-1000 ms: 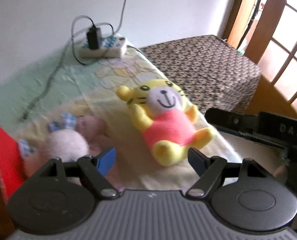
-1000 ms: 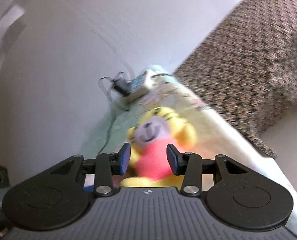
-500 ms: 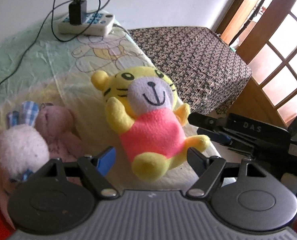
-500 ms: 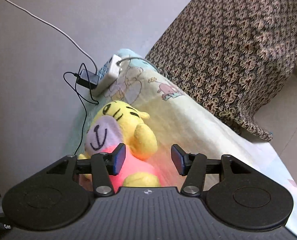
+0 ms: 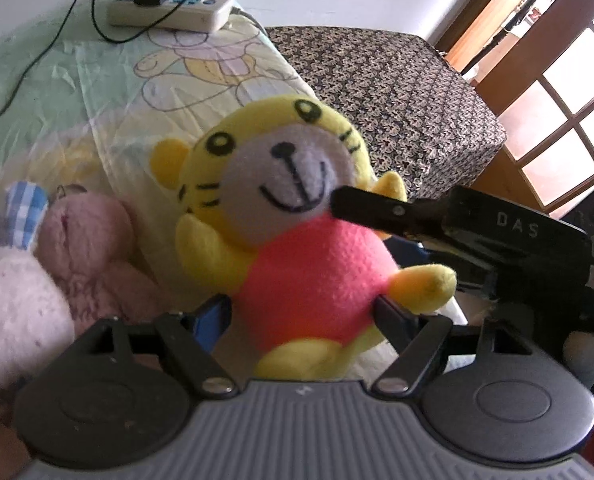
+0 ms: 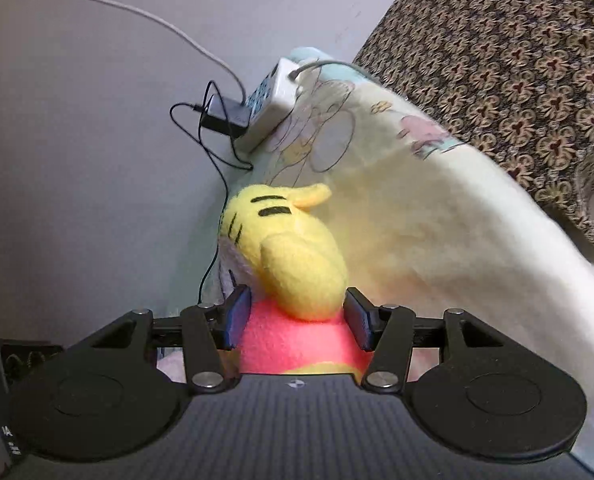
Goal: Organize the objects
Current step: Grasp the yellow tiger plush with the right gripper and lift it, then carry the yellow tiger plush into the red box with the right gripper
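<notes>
A yellow tiger plush (image 5: 309,276) in a pink shirt lies face up on the cartoon-print sheet (image 5: 57,92). My left gripper (image 5: 303,314) straddles its pink belly, and its jaws are opening. The left pad stands a little off the cloth. My right gripper (image 6: 297,316) comes in from the plush's (image 6: 293,264) side, and its jaws are closing. The pink chest and one yellow arm are between its pads, which lie against the cloth without visibly squeezing it. In the left wrist view one of the right gripper's fingers (image 5: 369,212) crosses the plush's chin.
A pink plush (image 5: 85,240) and a white fluffy plush (image 5: 13,312) lie left of the tiger. A power strip (image 5: 173,8) with a charger and cables sits at the wall. A patterned cover (image 5: 397,96) drapes the furniture beyond, by a wooden glazed door (image 5: 557,80).
Both grippers have come down and closer to the tiger plush. It was ahead of the fingers and now sits between both pairs. The right finger now crosses its chin.
</notes>
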`<state>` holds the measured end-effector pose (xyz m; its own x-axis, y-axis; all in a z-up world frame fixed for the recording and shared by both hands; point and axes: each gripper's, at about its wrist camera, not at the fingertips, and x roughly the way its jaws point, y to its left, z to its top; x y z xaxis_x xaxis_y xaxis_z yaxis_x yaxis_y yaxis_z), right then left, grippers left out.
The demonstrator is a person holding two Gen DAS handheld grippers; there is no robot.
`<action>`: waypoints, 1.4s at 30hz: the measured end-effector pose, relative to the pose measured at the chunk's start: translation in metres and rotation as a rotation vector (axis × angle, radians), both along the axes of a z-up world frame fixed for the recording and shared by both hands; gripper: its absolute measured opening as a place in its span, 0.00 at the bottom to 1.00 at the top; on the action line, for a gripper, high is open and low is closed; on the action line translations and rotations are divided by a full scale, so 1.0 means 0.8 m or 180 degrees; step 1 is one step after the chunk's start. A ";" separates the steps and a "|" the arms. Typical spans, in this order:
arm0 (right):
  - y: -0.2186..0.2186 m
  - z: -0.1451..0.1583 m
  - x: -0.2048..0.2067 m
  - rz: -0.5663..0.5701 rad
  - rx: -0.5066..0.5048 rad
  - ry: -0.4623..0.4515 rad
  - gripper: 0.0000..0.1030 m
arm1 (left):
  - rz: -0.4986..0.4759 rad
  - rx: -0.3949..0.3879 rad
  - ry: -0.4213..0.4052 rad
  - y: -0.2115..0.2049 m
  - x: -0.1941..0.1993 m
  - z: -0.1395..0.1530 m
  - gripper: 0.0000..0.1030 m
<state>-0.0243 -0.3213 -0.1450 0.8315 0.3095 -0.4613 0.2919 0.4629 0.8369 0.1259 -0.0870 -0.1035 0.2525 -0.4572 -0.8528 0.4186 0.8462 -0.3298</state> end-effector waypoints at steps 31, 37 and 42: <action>0.103 0.133 -0.092 0.0096 -0.0373 -0.0655 0.40 | -0.0116 -0.0397 -0.0610 0.058 -0.110 0.100 0.78; 0.154 0.155 -0.072 0.0330 -0.0486 -0.0721 0.40 | 0.0033 -0.0444 -0.0798 0.110 -0.134 0.118 0.78; 0.203 0.171 -0.047 0.0515 -0.0532 -0.0767 0.40 | 0.0247 -0.0504 -0.0863 0.168 -0.149 0.130 0.78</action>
